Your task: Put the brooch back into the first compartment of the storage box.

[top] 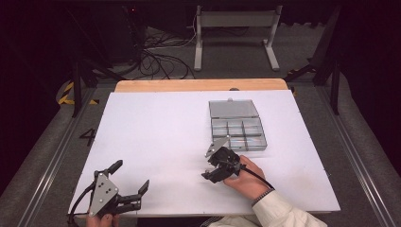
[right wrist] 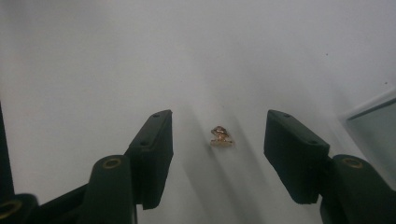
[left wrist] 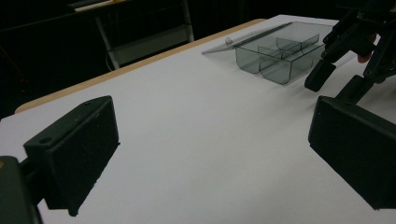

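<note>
Two black fingers [right wrist: 156, 154] of the right gripper [right wrist: 218, 156] are standing spread, bracketing a tiny gold-coloured metal piece [right wrist: 221, 136] that is lying on the white table [right wrist: 116, 60] between them, touching neither. It is looking light, hard and slippery, so it will probably skid or flip unless the pads are closing squarely on its wider base, low against the table. To the right, the clear compartment box [top: 239, 132] is sitting with its lid laid open. At the near left, the left gripper [top: 130, 182] is resting with fingers spread wide, holding nothing.
</note>
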Demonstrator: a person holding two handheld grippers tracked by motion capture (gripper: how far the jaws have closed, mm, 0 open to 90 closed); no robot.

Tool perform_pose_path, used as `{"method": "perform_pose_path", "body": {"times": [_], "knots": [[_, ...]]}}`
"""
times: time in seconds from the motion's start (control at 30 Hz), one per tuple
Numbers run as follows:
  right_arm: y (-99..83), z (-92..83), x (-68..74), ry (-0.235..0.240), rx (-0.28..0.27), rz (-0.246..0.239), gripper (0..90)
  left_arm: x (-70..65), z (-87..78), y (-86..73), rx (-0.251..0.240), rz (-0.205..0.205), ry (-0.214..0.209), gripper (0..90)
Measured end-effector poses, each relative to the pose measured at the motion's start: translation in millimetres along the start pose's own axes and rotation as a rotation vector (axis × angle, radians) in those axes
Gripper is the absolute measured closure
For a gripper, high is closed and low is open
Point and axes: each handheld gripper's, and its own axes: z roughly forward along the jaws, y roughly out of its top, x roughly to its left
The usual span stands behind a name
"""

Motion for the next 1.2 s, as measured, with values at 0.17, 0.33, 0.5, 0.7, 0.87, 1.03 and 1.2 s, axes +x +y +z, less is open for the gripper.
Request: {"method": "perform_pose_path", "body": {"times": [0.17,0.33,0.5,0.7,0.87,1.03,1.2], "knots": [[1.3,5.0,0.5,-0.004,0.021,-0.003,45.3,0.0,0.0,0.0,0.000,0.001,0.000,2.4],[2.7,8.8,2.1,-0.011,0.035,-0.011,49.1,0.0,0.0,0.0,-0.001,0.001,-0.001,2.4],[3.7,12.0,3.6,-0.029,0.046,-0.022,54.5,0.0,0.0,0.0,0.000,0.001,-0.001,2.4],[4.7,13.9,5.9,-0.055,0.061,-0.036,62.8,0.7,-0.1,0.1,-0.006,0.004,0.003,2.4],[5.2,14.6,6.7,-0.067,0.065,-0.038,70.2,0.6,-0.2,0.1,-0.006,0.004,0.002,2.4],[6.1,14.9,7.0,-0.060,0.072,-0.026,77.7,0.9,-0.4,0.2,-0.007,0.006,0.003,2.4],[6.4,15.0,8.4,-0.070,0.075,-0.032,78.1,1.0,-0.6,0.3,-0.007,0.009,0.004,2.4]]}}
